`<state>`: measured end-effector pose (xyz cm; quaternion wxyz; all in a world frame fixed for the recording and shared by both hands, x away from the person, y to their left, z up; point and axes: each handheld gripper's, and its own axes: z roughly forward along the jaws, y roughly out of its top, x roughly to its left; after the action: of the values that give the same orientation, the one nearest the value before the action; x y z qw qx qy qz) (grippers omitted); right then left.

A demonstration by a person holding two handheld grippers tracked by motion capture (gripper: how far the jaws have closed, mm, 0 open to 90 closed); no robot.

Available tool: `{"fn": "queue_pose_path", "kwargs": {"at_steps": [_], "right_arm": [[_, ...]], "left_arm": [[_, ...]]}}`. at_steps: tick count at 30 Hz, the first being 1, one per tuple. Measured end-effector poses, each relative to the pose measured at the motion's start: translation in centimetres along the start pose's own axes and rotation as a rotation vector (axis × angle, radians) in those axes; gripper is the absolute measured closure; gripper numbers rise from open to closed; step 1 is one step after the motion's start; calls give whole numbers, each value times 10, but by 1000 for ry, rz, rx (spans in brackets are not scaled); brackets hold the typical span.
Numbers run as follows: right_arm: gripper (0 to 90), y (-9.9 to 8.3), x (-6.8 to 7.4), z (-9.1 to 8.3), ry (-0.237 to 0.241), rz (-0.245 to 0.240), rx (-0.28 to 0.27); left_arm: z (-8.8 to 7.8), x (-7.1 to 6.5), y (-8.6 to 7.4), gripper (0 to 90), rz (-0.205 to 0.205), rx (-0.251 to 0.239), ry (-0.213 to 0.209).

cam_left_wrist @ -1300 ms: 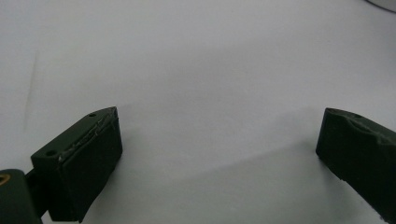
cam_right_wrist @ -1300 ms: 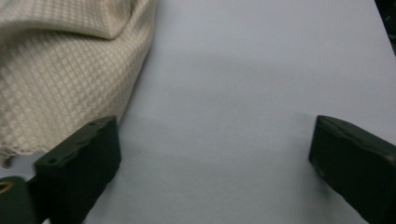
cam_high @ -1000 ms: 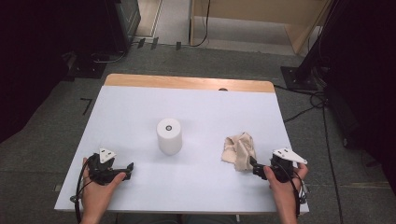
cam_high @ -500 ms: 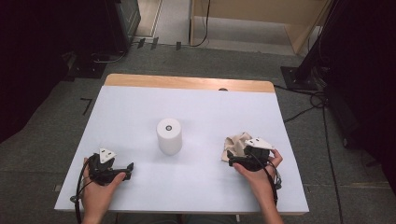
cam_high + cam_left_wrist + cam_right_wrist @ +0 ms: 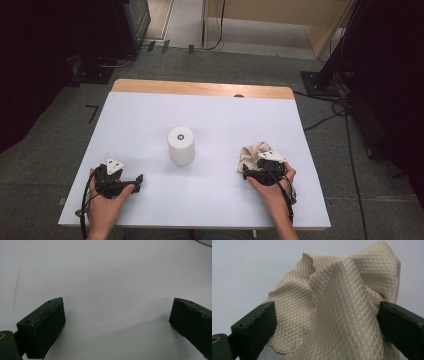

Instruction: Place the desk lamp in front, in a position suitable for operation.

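— What do you see from the high view?

— My right gripper point(image 5: 245, 172) sits at the near edge of the cloth point(image 5: 251, 153), a crumpled beige heap just ahead of my fingers on the white bench point(image 5: 150, 115). My left gripper point(image 5: 136, 181) rests on bare bench, well apart from it. A white roll point(image 5: 180, 145) stands between the two, farther out.

— And from the left gripper view?

— My fingers point(image 5: 42, 326) spread wide, nothing between them but bench.

— The right gripper view?

— My fingers point(image 5: 255, 325) stand wide on either side of the cloth point(image 5: 337, 302), not yet closed on it. It rises in a loose peak right between them.

— How will it handle?

— I judge it light, soft and floppy; the quilted weave should give grip. I'd pinch the raised fold in the middle, since a thin edge could slip out.
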<state>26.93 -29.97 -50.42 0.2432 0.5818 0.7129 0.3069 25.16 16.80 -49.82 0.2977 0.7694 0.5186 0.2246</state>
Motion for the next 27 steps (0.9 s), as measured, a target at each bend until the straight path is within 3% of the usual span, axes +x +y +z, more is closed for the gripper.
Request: {"fn": "queue_pose_path", "kwargs": {"at_steps": [3,4,7,11,18,22,27], "right_arm": [[69,-1,0,-1,-10,8,-8],[69,-1,0,-1,-11,10,-7],[68,-1,0,-1,-10,10,-7],[69,-1,0,-1,-10,10,-7],[68,-1,0,-1,-10,10,-8],[68,-1,0,-1,-9,10,-7],[68,-1,0,-1,-10,10,-8]], "left_arm": [[-5,-8,1,10,86,-29,88],[-6,-10,2,10,79,-39,76],[-9,-12,9,9,29,-81,-43],[-10,-23,20,9,41,-127,-137],[-1,-39,39,8,55,-164,-230],[12,-49,50,8,73,-155,-266],[22,-56,62,9,50,-202,-317]]}}
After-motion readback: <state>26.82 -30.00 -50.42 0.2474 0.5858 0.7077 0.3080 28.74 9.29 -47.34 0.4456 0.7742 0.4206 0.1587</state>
